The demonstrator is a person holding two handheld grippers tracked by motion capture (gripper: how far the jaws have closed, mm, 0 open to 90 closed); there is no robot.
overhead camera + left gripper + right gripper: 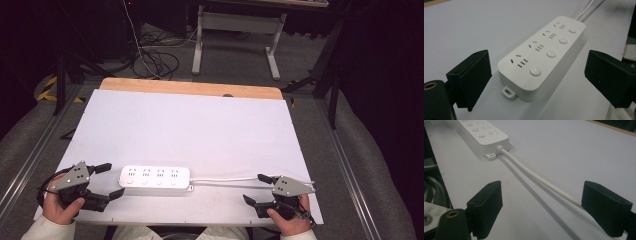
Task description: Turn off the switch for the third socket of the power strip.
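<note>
A white power strip (pixel 154 178) lies flat near the front edge of the white worktop (pixel 190 125), its cord (pixel 225 179) running off to the right. The left claw (pixel 107 181) sits just beside the strip's left end, jaws wide apart and holding nothing. The right claw (pixel 256 188) is equally wide open and empty, straddling the cord without touching it. Nothing looks gripped or shifted yet, so any handling remains to be done

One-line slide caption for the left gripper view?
Left gripper open, fingers flanking the near end of a white four-outlet power strip lying on the white table.
</note>
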